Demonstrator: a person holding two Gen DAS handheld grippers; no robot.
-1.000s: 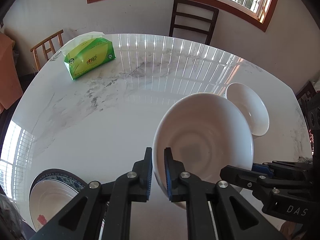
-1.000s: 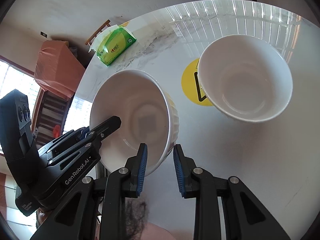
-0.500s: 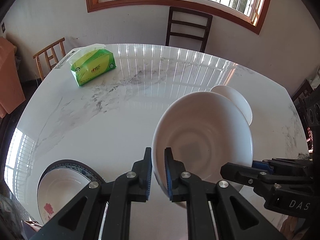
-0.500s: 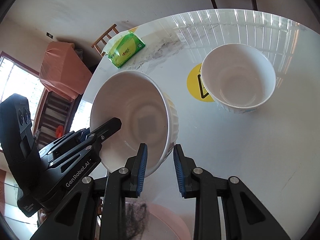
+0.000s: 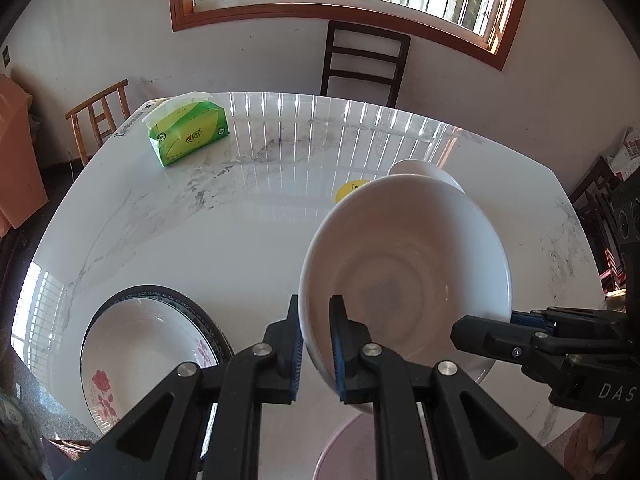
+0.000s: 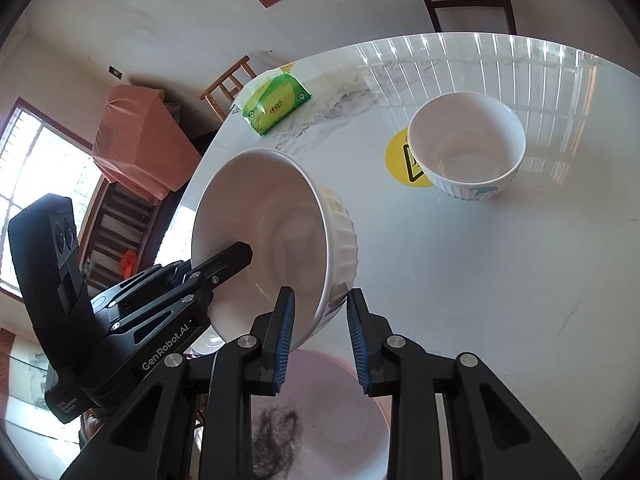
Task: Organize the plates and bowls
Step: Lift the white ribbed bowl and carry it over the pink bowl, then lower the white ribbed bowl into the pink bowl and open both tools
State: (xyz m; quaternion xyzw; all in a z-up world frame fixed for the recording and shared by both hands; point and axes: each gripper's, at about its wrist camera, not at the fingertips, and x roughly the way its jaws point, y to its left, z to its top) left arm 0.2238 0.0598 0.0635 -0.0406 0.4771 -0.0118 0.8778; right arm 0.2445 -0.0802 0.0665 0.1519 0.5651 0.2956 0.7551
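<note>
White ribbed bowl held tilted above marble table, over pink dish. Left gripper & right gripper each pinch its rim, opposite sides. 2nd bowl sits apart on yellow sticker.

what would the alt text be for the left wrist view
Two black grippers, left and right, hold a tilted white bowl by its rim above a marble table. A rose-patterned plate sits lower left, a green tissue pack beyond.
</note>
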